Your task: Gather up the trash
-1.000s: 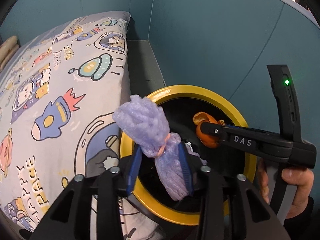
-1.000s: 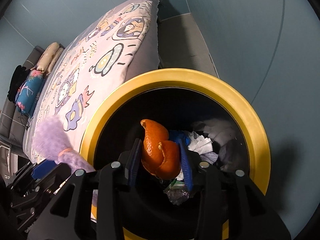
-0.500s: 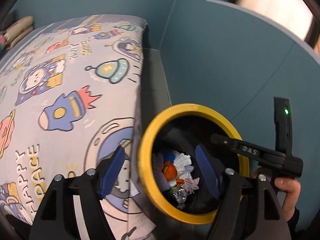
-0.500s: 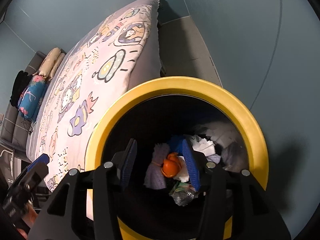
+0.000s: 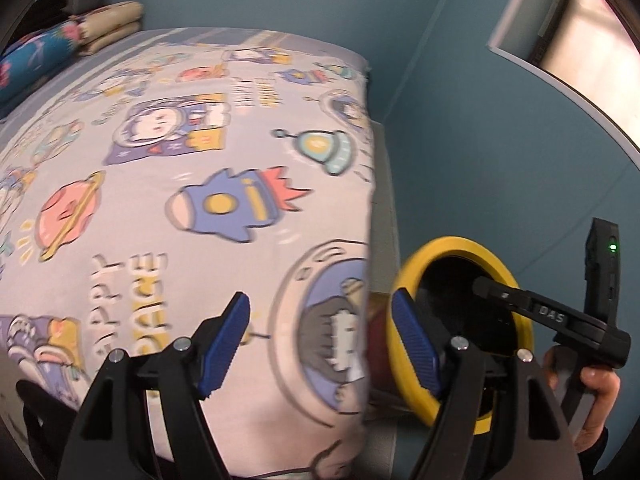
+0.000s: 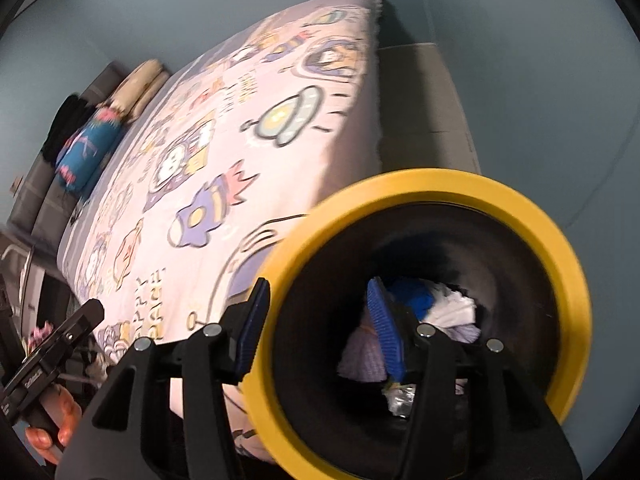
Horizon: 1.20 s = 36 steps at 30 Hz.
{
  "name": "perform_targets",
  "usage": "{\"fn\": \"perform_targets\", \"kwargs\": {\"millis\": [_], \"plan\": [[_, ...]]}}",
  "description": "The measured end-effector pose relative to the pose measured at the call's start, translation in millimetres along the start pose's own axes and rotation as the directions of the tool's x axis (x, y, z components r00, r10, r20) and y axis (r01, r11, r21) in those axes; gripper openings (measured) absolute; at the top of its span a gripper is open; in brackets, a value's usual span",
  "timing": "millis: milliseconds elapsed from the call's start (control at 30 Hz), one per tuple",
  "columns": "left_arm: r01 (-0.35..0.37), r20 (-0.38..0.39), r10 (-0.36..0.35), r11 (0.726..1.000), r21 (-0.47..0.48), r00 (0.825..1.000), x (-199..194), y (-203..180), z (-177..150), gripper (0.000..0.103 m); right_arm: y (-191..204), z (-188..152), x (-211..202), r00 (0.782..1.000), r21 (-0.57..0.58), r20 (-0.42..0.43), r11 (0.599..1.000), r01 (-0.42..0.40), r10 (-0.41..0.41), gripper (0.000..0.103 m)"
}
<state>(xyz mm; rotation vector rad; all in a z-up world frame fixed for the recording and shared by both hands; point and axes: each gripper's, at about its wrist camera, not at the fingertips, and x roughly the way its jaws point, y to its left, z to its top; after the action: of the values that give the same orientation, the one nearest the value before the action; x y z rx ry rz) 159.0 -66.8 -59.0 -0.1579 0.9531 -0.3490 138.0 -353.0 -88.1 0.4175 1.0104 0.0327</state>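
A second ago we hold a purple foam wrap in our left gripper (image 5: 320,332) and orange peel in our right gripper (image 6: 316,320). Now both jaws stand empty, the right ones opening; the purple foam wrap (image 6: 360,356) lies in the yellow-rimmed bin (image 6: 560,264); the left gripper has swung left over the bed (image 5: 160,168).

Bed (image 5: 200,152) with cartoon space-print sheet
Folded bedding (image 5: 108,26) and a blue floral pillow (image 5: 36,60) lie at its far edge
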Motion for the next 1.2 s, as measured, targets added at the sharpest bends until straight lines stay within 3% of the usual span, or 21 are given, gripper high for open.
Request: {"fn": "perform_targets", "kwargs": {"millis": [233, 367, 533, 733, 800, 900, 1100, 1200], "plan": [[-0.072, 0.023, 0.075, 0.990, -0.123, 0.997, -17.9, 62.1, -12.5, 0.075, 61.6, -2.2, 18.9, 0.998, -0.121, -0.030, 0.991, -0.058, 0.055, 0.055], [-0.113, 0.064, 0.125, 0.980, -0.163, 0.990, -32.6, 89.5, -23.3, 0.082, 93.1, -3.3, 27.3, 0.998, -0.165, -0.024, 0.984, -0.063, 0.060, 0.068], [-0.167, 0.147, 0.198, 0.966, -0.199, 0.969, -57.0, 115.6, -35.6, 0.093, 123.5, -5.1, 26.0, 0.998, -0.196, 0.012, 0.979, -0.058, 0.061, 0.084], [-0.208, 0.243, 0.262, 0.951, -0.227, 0.934, -84.1, 126.9, -46.4, 0.095, 155.0, -18.2, 8.1, 0.991, -0.292, 0.127, 0.956, 0.009, 0.030, 0.095], [-0.245, 0.276, 0.308, 0.940, -0.240, 0.911, -93.5, 127.0, -49.5, 0.095, 161.6, -22.8, -1.2, 0.984, -0.317, 0.180, 0.947, 0.051, 0.008, 0.095], [-0.280, 0.317, 0.353, 0.926, -0.252, 0.880, -107.2, 123.6, -53.9, 0.095, 165.6, -28.8, -18.9, 0.967, -0.325, 0.253, 0.944, 0.051, 0.035, 0.095], [-0.273, 0.380, 0.366, 0.921, -0.278, 0.849, -134.6, 111.5, -59.3, 0.095, 167.7, -36.1, -45.1, 0.936, -0.302, 0.342, 0.953, 0.029, 0.080, 0.095], [-0.305, 0.435, 0.409, 0.907, -0.290, 0.802, -151.4, 98.5, -65.5, 0.095, 171.4, -44.9, -52.3, 0.923, -0.315, 0.376, 0.948, 0.037, 0.089, 0.095]]}}
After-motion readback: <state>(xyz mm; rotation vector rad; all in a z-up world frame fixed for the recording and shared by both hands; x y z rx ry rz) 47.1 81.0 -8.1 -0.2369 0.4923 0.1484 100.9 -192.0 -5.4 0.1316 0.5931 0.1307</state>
